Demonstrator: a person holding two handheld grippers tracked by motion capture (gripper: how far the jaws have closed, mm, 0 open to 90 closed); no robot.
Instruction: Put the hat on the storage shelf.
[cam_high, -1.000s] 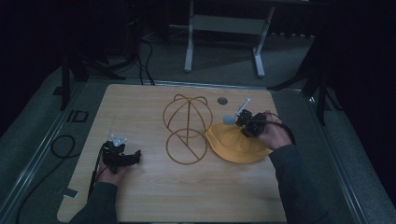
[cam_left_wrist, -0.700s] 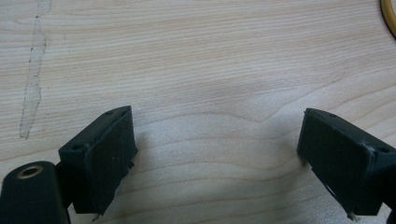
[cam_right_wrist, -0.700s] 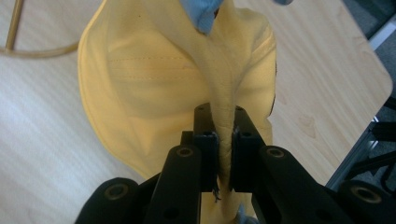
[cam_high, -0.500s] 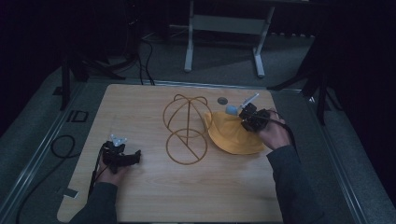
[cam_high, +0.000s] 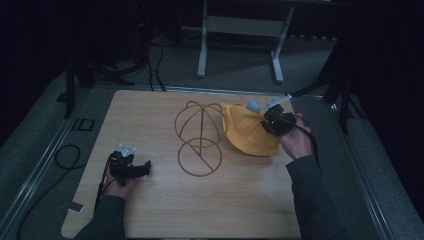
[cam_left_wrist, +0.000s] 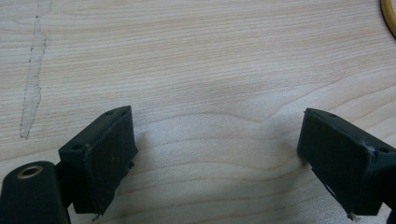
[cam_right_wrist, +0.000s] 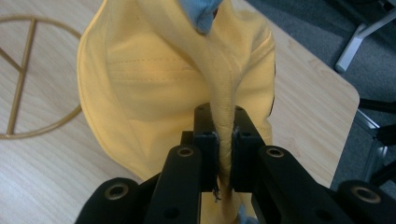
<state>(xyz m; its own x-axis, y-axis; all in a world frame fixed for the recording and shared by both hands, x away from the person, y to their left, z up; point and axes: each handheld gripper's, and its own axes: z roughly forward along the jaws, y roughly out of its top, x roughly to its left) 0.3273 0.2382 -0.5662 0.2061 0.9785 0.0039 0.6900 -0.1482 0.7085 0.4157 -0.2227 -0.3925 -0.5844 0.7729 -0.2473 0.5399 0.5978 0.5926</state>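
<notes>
R gripper view showed the right gripper (cam_right_wrist: 224, 140) clamped on a fold of the yellow hat (cam_right_wrist: 154, 88), hat at its 12 o'clock, while high view put it w/ the wire stand (cam_high: 200, 137) at its 9; left gripper (cam_left_wrist: 219, 154) gaped over bare table (cam_left_wrist: 196, 60).

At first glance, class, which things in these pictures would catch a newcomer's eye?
The bright yellow fabric hat stands out, its brim pinched in the right hand-held gripper and lifted toward the gold wire dome-shaped hat stand at the middle of the pale wooden table. The left hand-held gripper rests open near the table's left edge.
</notes>
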